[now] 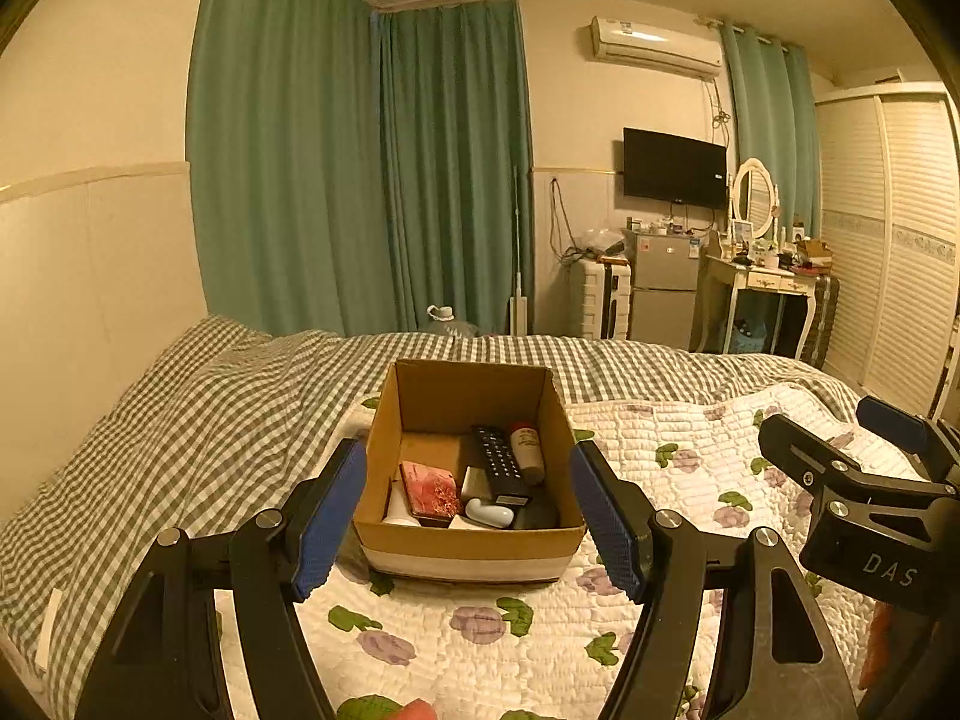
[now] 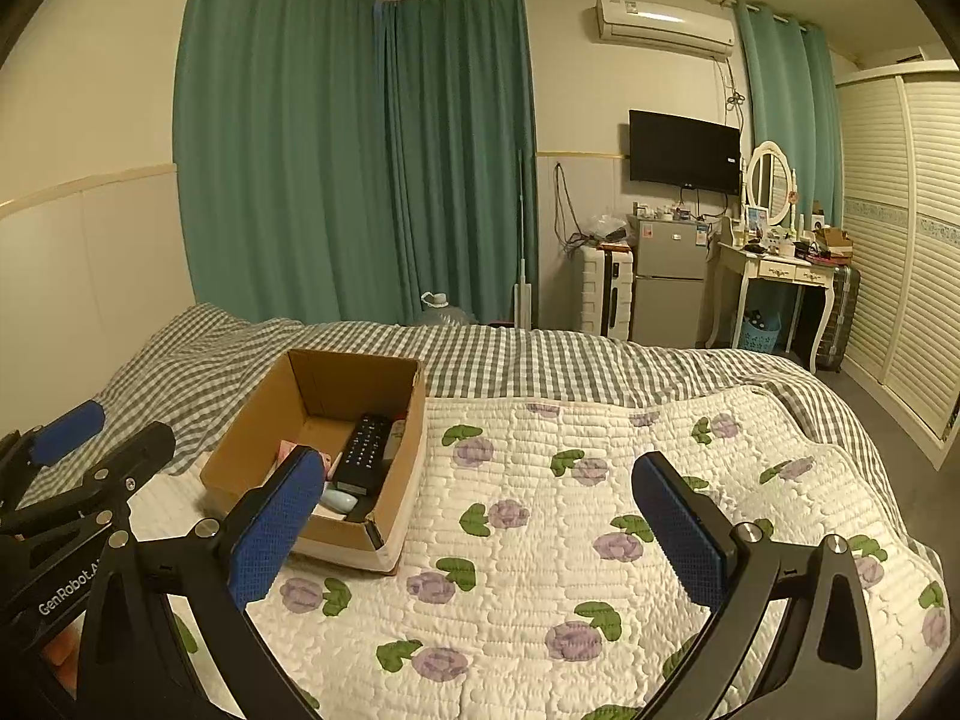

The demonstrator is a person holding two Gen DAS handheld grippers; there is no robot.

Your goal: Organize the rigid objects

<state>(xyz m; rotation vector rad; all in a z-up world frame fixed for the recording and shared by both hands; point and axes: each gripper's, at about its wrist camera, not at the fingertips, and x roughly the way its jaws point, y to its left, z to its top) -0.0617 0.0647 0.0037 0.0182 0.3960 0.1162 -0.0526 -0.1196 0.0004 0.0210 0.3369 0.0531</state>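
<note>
1. Your left tool [image 1: 468,531] is spread wide and holds nothing, its blue pads flanking the near corners of the cardboard box [image 1: 468,546] without touching it. Your right tool [image 2: 486,534] is just as wide, empty, hanging over bare floral quilt [image 2: 540,540] to the right of the box.
2. Watch that soft quilt: the box sits on padding, not on a table, so any nudge from a pad on the near wall could tip or slide it.
3. Inside, near to far: a pale blue-white case [image 1: 489,511], a red patterned item [image 1: 429,492], then the black remote [image 1: 498,459] leaning lengthwise with a red-capped bottle [image 1: 527,450] just beside it on the right. It's crowded at the near end, so reaching in risks knocking the bottle over or catching the remote's near end.
4. The two tools are close on your right side; crossing them could make them collide.
5. Beyond the box lies the checked blanket [image 1: 180,420], rumpled on the left. Nothing blocks the box from above.
6. Far off: green curtains [image 1: 360,180], fridge [image 1: 663,288], TV [image 1: 675,168], well out of play.
</note>
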